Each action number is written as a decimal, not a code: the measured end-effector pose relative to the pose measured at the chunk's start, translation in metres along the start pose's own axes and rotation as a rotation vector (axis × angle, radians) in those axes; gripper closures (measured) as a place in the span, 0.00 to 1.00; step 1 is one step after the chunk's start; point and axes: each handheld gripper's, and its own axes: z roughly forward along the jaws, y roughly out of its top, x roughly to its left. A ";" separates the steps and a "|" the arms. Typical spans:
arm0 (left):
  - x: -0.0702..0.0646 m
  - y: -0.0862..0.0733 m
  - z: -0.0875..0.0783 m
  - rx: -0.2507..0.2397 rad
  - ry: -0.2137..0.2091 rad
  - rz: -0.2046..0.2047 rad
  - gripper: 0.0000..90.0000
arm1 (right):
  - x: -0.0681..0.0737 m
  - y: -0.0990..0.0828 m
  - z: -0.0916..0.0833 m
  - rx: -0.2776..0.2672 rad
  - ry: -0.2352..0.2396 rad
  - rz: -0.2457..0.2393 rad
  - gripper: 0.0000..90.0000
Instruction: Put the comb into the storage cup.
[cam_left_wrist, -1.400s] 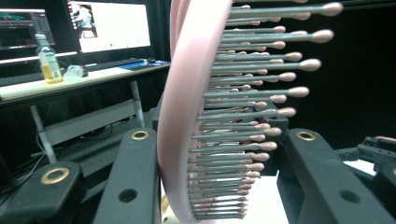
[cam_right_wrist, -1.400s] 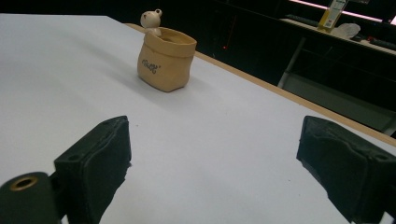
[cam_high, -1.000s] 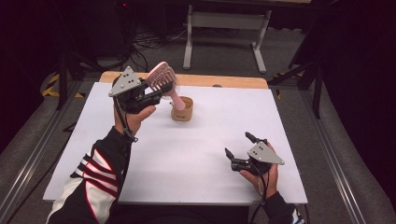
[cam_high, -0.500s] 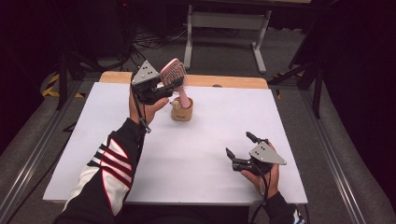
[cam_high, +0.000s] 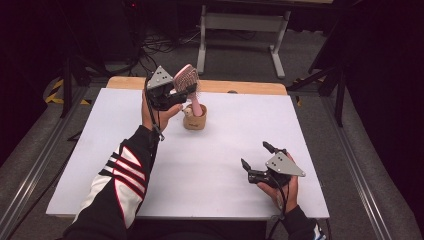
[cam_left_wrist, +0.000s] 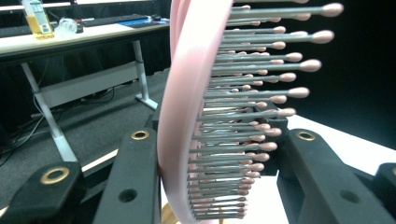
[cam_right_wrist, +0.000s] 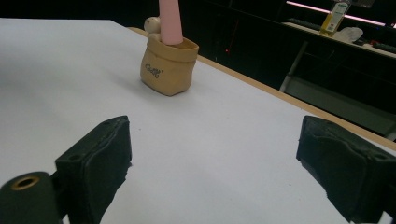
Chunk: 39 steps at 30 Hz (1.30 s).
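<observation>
Evidently stowing: left gripper (cam_high: 172, 95) clamps pink hairbrush (cam_high: 187, 80) by its head, handle down inside tan pot (cam_high: 194, 120); right gripper (cam_high: 257, 161) rests idle, jaws apart.

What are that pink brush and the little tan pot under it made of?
The pink brush looks like smooth, slightly glossy plastic, with thin grey pins, perhaps metal, ending in pink ball tips. The tan pot is shaped like a small sack, with a rolled rim and printed lettering; its matte, rigid look suggests ceramic or resin, though I can't be sure.
</observation>
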 end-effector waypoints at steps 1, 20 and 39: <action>0.001 -0.001 0.001 0.004 0.006 0.002 0.70 | 0.000 0.000 0.000 0.002 0.002 0.003 0.12; 0.003 -0.018 0.024 0.056 0.001 -0.029 0.70 | 0.004 -0.001 0.004 0.029 0.017 -0.022 0.13; 0.008 -0.035 0.040 0.076 0.010 -0.064 0.70 | 0.007 -0.002 0.007 0.044 0.050 -0.021 0.14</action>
